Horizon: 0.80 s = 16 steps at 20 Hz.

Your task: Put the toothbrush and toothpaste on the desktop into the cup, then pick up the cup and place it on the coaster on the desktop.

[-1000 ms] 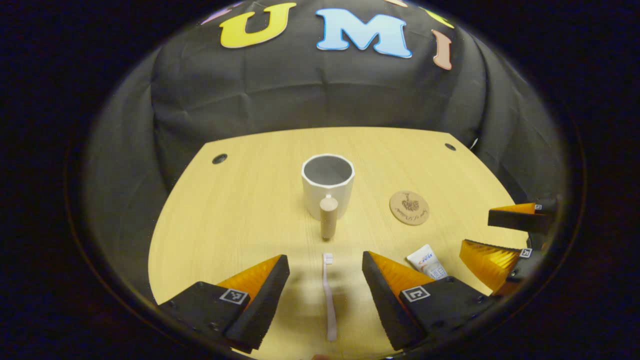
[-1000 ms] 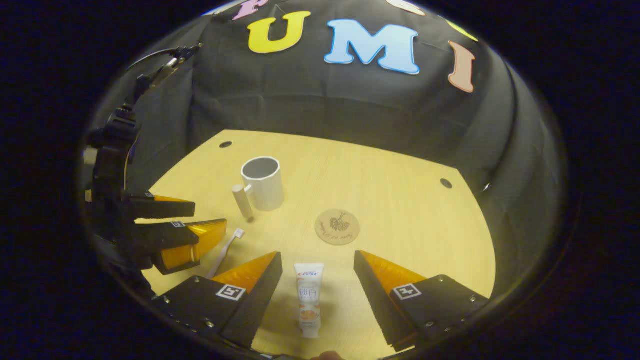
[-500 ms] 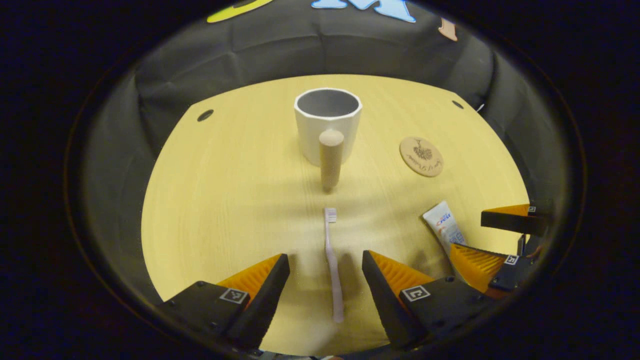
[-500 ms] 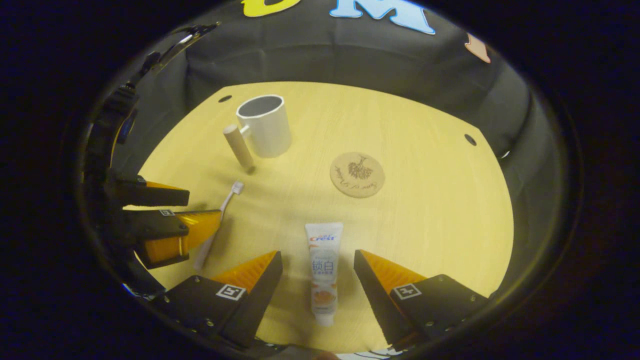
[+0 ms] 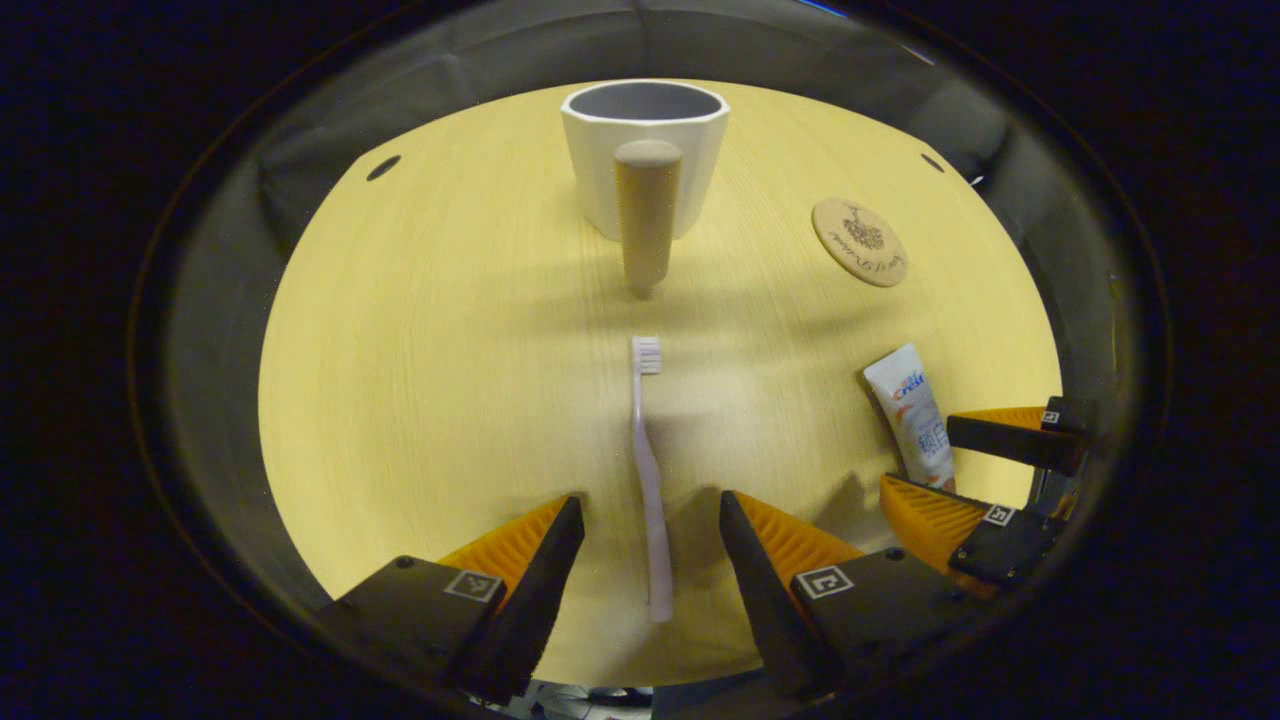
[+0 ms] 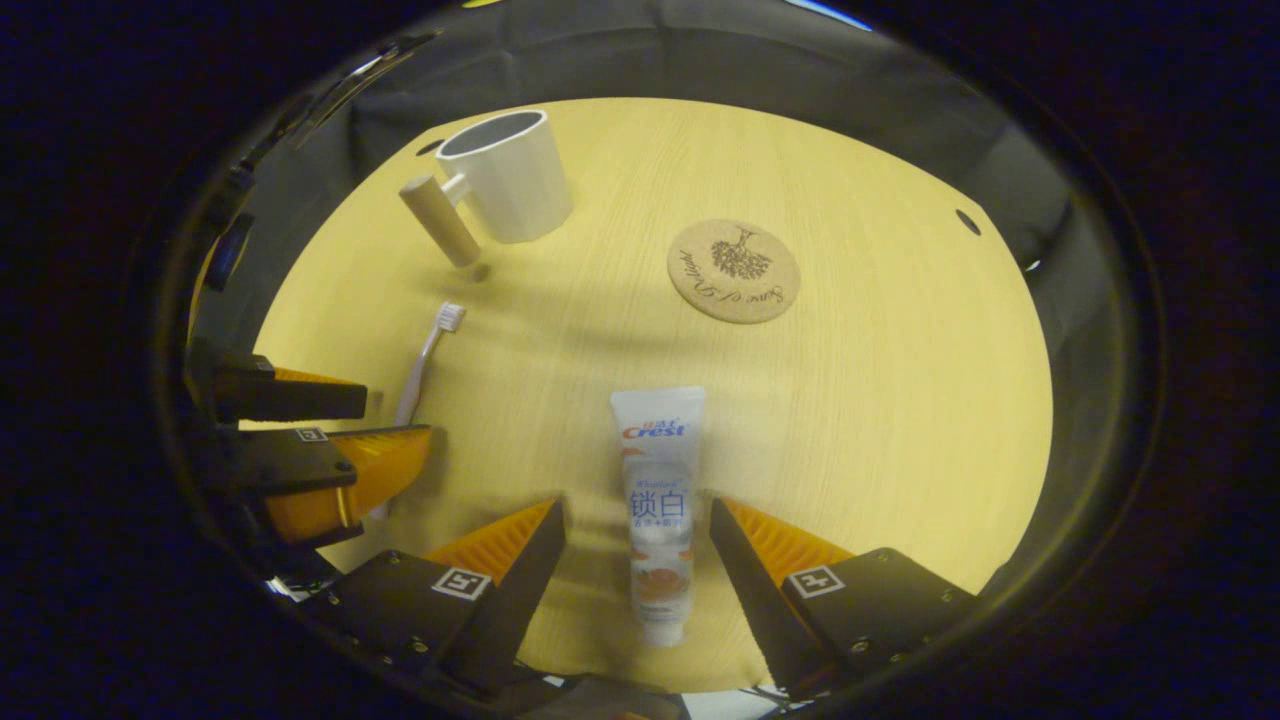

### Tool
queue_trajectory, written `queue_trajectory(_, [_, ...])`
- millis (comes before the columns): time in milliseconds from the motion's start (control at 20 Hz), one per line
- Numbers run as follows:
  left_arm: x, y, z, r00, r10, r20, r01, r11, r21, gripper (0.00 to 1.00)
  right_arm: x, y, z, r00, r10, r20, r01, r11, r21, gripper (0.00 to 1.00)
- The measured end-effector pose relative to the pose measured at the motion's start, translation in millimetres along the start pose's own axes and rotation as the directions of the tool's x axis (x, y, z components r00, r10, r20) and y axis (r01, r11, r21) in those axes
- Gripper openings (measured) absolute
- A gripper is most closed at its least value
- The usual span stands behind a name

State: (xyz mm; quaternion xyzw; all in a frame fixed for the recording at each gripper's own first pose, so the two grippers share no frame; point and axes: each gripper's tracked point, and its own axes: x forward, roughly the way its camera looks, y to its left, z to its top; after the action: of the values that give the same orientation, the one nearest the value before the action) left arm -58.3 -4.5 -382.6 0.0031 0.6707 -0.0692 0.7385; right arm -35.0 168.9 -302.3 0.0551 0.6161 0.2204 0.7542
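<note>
A pale pink toothbrush (image 5: 646,470) lies flat on the wooden desktop (image 5: 430,330), bristles toward the cup. My left gripper (image 5: 648,515) is open, its fingers on either side of the handle without touching it. The white toothpaste tube (image 6: 655,500) lies lengthwise between the open fingers of my right gripper (image 6: 637,520). A white cup (image 5: 645,130) with a wooden peg handle (image 5: 645,215) stands upright at the far side. The round cork coaster (image 6: 733,270) lies to the right of the cup. The toothbrush (image 6: 420,350), the cup (image 6: 505,175) and the left gripper (image 6: 330,440) show in the right gripper view, the tube (image 5: 915,415) and the right gripper (image 5: 985,470) in the left gripper view.
Two small dark holes (image 5: 382,167) (image 5: 931,162) sit in the desktop's far corners. Black cloth walls close the booth behind the table. Bare wood lies between the cup, the coaster and the two items.
Both grippers have come down and forward. The toothbrush handle and the toothpaste tube now lie deeper between their open fingers, and the cup and coaster appear closer.
</note>
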Motion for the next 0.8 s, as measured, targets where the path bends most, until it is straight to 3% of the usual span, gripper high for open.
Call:
queue_trajectory(50, [2.1, -1.2, -0.2, 1.000, 0.000, -0.009, 0.000, 1.000, 0.005, 0.88, 2.0, -0.4, 0.4, 1.000, 0.005, -0.010, -0.005, 1.000, 0.009, 0.92])
queue_trajectory(150, [7.9, -1.6, -2.9, 1.000, 0.003, -0.030, -0.003, 1.000, 0.010, 0.94, 7.1, 0.6, 0.8, 1.000, 0.013, -0.028, -0.013, 1.000, 0.018, 0.92])
queue_trajectory(300, [10.3, 0.8, -2.5, 0.999, 0.015, -0.035, -0.014, 1.000, 0.025, 0.85, 12.5, 0.7, -3.9, 0.999, 0.012, -0.053, -0.012, 1.000, 0.006, 0.92])
queue_trajectory(350, [9.5, 0.7, -2.4, 0.999, 0.015, -0.041, -0.013, 1.000, 0.028, 0.76, 12.0, -1.9, -4.3, 0.998, 0.001, -0.058, -0.001, 1.000, -0.001, 0.92])
queue_trajectory(400, [9.9, 0.5, -2.2, 0.999, 0.013, -0.043, -0.012, 0.999, 0.035, 0.76, 12.9, -2.8, -4.4, 0.998, -0.005, -0.055, 0.005, 1.000, -0.004, 0.89])
queue_trajectory(450, [10.2, 0.4, -0.6, 0.999, 0.013, -0.037, -0.012, 0.999, 0.043, 0.84, 13.2, -3.9, -3.8, 0.998, -0.008, -0.058, 0.008, 1.000, -0.006, 0.84])
queue_trajectory(500, [9.8, 0.0, -1.2, 0.999, 0.013, -0.044, -0.011, 0.999, 0.047, 0.71, 12.7, -5.6, -4.4, 0.998, -0.017, -0.060, 0.016, 1.000, -0.009, 0.84])
queue_trajectory(550, [10.1, 0.7, -0.4, 0.999, 0.014, -0.038, -0.012, 0.999, 0.053, 0.71, 13.2, -8.1, -4.1, 0.998, -0.026, -0.058, 0.026, 1.000, -0.006, 0.78])
queue_trajectory(650, [9.8, 1.5, 0.3, 0.999, 0.013, -0.034, -0.012, 0.999, 0.044, 0.57, 13.5, -12.3, -3.8, 0.997, -0.041, -0.059, 0.041, 0.999, -0.001, 0.64])
queue_trajectory(750, [10.2, 2.7, 1.9, 1.000, 0.010, -0.020, -0.009, 0.999, 0.034, 0.55, 12.4, -12.3, -5.0, 0.997, -0.038, -0.063, 0.038, 0.999, 0.007, 0.56])
queue_trajectory(800, [9.5, 1.0, 1.5, 1.000, 0.013, -0.028, -0.012, 0.999, 0.035, 0.27, 13.6, -12.9, -6.0, 0.997, -0.038, -0.065, 0.039, 0.999, 0.002, 0.54])
